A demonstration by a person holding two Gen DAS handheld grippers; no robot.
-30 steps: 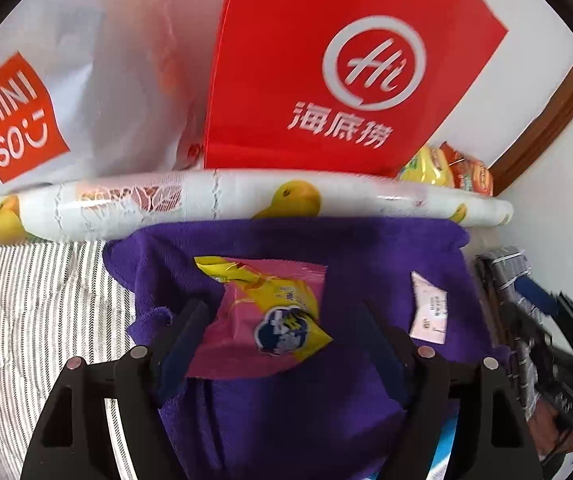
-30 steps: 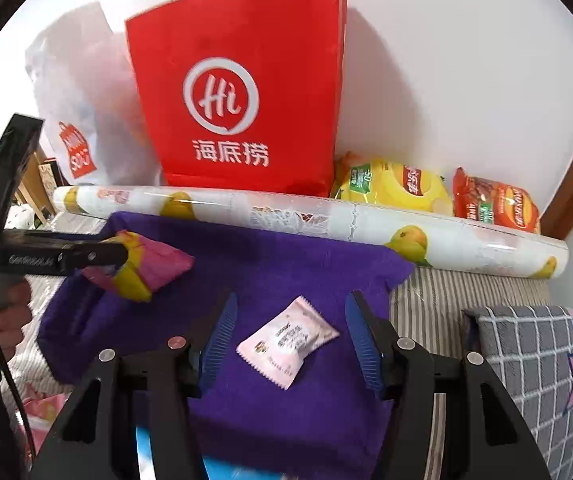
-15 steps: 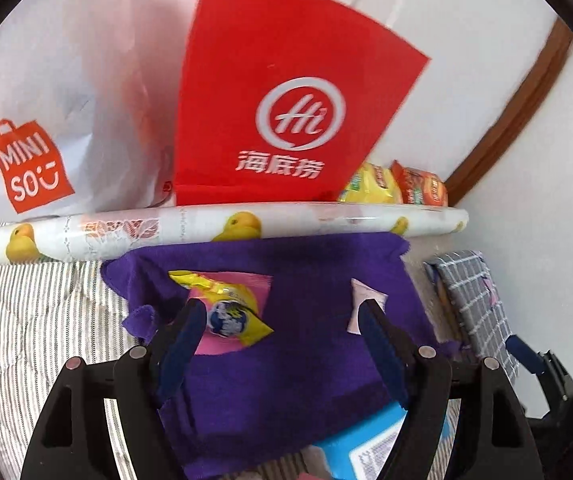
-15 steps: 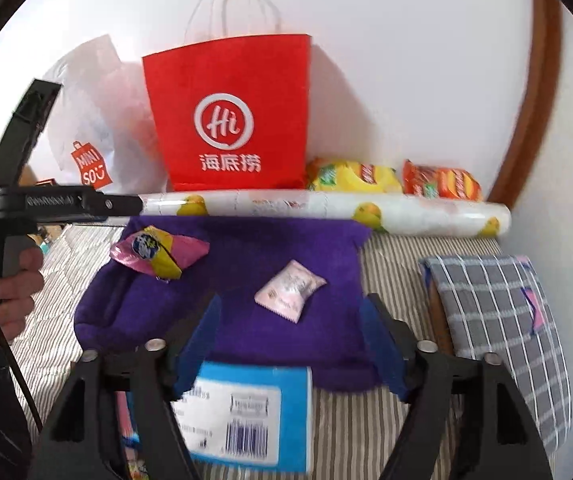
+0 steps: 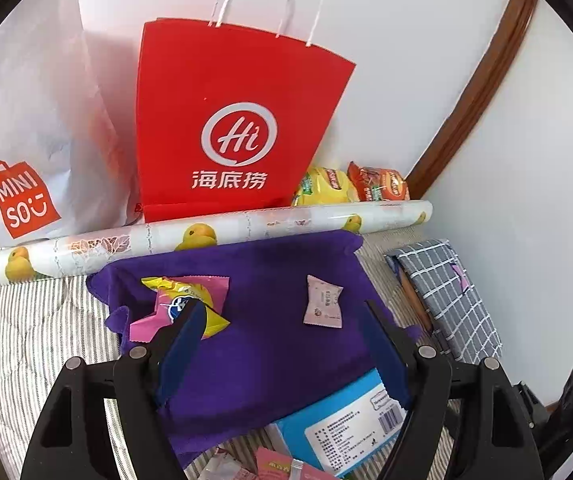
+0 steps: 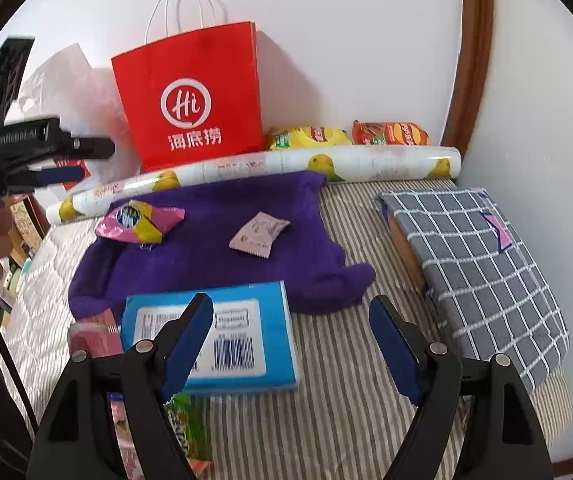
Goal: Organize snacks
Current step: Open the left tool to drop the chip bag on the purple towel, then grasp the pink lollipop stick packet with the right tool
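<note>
A pink and yellow snack packet lies at the left of a purple towel. A small pale pink packet lies at the towel's right. My left gripper hangs open above the towel's near side, nothing between its fingers. In the right wrist view the same packets rest on the towel. My right gripper hovers nearer, over the striped bedding, jaws opening and empty. A hand holds the left gripper high at the left edge.
A blue box lies by the towel's near edge, with more snack packets beside it. A red paper bag, a white shopping bag, a printed roll and two chip bags line the wall. A checked cushion lies right.
Both grippers have drawn back and up from the towel. The right gripper's jaws have spread wider and left the small pink packet lying there. The blue box has come into view.
</note>
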